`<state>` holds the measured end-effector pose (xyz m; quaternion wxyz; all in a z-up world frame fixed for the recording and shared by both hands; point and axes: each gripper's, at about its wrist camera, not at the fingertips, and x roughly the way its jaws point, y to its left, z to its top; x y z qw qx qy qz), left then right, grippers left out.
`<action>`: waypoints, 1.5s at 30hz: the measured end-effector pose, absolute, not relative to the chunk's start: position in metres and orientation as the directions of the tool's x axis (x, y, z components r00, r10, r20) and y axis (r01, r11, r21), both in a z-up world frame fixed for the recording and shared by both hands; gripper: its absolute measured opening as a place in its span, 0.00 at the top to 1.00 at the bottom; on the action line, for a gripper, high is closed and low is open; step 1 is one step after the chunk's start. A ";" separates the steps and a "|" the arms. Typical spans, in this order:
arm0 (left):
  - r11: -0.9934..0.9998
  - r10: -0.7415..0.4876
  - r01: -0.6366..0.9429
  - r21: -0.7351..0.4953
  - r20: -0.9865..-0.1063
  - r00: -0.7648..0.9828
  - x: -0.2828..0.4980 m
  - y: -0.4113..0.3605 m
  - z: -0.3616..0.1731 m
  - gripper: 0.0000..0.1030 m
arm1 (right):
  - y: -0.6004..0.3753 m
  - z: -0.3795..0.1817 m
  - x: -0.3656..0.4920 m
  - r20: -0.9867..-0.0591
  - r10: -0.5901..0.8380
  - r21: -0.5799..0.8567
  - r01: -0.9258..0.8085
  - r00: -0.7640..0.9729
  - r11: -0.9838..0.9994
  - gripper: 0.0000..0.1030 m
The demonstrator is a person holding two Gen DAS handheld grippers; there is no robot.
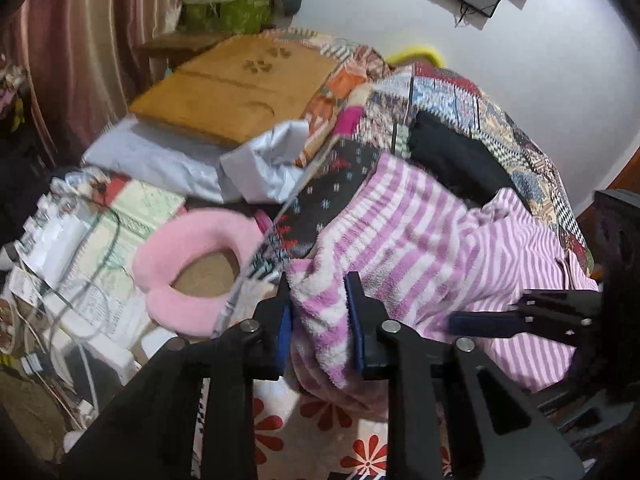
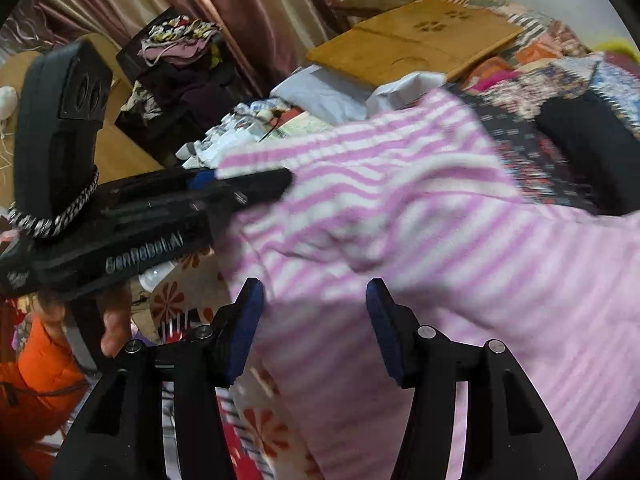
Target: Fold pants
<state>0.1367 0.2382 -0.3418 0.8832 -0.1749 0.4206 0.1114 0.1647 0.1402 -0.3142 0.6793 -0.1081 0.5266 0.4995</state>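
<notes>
The pink-and-white striped fleece pants (image 1: 420,240) lie bunched on the bed's patchwork quilt (image 1: 460,96). Left gripper (image 1: 320,304) pinches a pants fold. Right gripper (image 2: 316,312) is spread, straddling the fabric.

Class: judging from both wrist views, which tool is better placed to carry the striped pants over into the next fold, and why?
Probably the left tool: its fingers already bracket a bunched edge of the pink-striped pants, apparently gripping it. The right tool stands wide open, with fabric only lying between its fingers.
</notes>
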 end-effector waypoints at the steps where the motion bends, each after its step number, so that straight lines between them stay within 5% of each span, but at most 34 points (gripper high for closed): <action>1: 0.916 0.055 -0.339 -0.215 -0.769 0.637 0.135 0.237 -0.334 0.77 | 0.131 -0.309 0.165 -0.826 0.563 0.364 -0.793 -0.032 0.489 0.51; 16: 0.970 0.040 -0.170 -0.174 -0.576 0.816 0.139 0.164 -0.218 0.78 | -0.108 -0.249 0.155 -0.831 0.449 0.242 -0.514 0.329 0.823 0.45; 22: 0.986 -0.039 -0.050 -0.158 -0.517 0.855 0.158 0.101 -0.176 0.78 | -0.161 -0.267 0.142 -0.852 0.367 0.192 -0.428 0.375 0.883 0.44; 34: 0.975 -0.218 0.211 -0.070 -0.483 0.848 0.210 -0.075 -0.113 0.79 | -0.201 -0.288 0.141 -0.779 0.510 0.316 -0.475 0.364 0.822 0.38; 45: 0.877 -0.430 0.478 -0.056 -0.538 0.725 0.233 -0.233 -0.126 0.79 | -0.277 -0.316 0.122 -0.804 0.397 0.281 -0.305 0.444 0.910 0.38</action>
